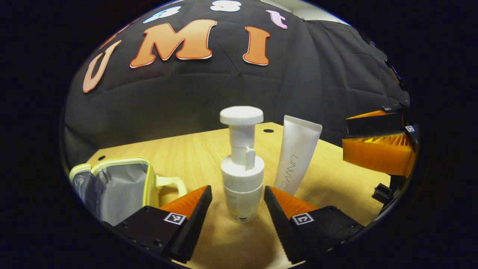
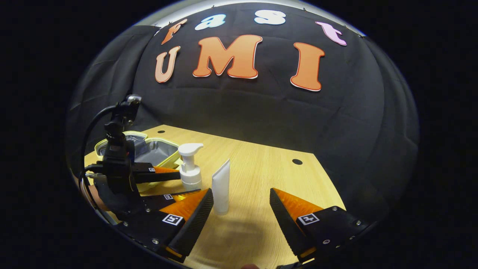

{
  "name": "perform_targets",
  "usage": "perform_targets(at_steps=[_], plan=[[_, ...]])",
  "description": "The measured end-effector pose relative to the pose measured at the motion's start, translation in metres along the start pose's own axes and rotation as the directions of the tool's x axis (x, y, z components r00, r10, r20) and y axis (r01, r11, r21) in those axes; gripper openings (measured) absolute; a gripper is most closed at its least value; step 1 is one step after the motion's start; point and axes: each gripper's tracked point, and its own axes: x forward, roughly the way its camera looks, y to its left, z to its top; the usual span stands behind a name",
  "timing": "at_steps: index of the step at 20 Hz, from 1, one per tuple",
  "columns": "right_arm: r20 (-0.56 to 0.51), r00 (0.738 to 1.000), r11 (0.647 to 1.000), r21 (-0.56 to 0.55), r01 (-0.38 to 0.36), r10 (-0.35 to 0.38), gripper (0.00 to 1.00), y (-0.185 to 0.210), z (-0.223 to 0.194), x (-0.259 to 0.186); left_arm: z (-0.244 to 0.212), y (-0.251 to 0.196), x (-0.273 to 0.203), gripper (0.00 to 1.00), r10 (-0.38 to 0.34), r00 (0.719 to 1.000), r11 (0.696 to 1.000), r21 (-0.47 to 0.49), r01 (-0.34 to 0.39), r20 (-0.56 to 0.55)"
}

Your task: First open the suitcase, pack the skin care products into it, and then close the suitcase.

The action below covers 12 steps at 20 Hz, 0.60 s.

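While your left gripper [image 1: 238, 209] sat spread wide, the pump bottle [image 1: 242, 164] stood upright directly between its fingers, long axis vertical, neither pad touching it. The tube [image 1: 297, 158] stood on its cap just behind and to the right, leaning slightly. Your right gripper [image 2: 241, 209] was also spread, holding nothing, with the tube [image 2: 221, 186] ahead and left of centre, close to its left finger. You were nearer the bottle with the left. The suitcase [image 1: 119, 185] lay open on the table [image 1: 186, 149], left of your left gripper. Count: one pump bottle, one tube, one suitcase, two grippers.
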Motion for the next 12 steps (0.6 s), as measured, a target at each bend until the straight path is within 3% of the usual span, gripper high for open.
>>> perform_targets(at_steps=[1, 3, 7, 12], plan=[[-0.007, 1.000, 1.000, 0.011, -0.009, 0.009, 0.96, 0.000, -0.006, 0.003, 0.000, -0.003, 0.000, 0.83, -0.011, 1.000, 1.000, -0.012, 0.011, 0.000], [-0.030, 0.998, 0.999, 0.027, -0.046, 0.047, 0.96, 0.005, -0.016, 0.010, 0.001, -0.004, 0.005, 0.61, -0.013, 1.000, 1.000, -0.025, 0.013, 0.021], [-0.046, 0.994, 0.995, 0.004, -0.097, 0.097, 0.96, 0.015, -0.033, 0.027, 0.009, 0.001, 0.003, 0.57, 0.021, 0.998, 1.000, -0.021, -0.020, 0.051], [-0.102, 0.981, 0.985, 0.064, -0.160, 0.166, 0.97, 0.033, -0.040, 0.052, 0.021, 0.019, -0.009, 0.56, 0.094, 0.994, 0.996, 0.003, -0.095, 0.054]])
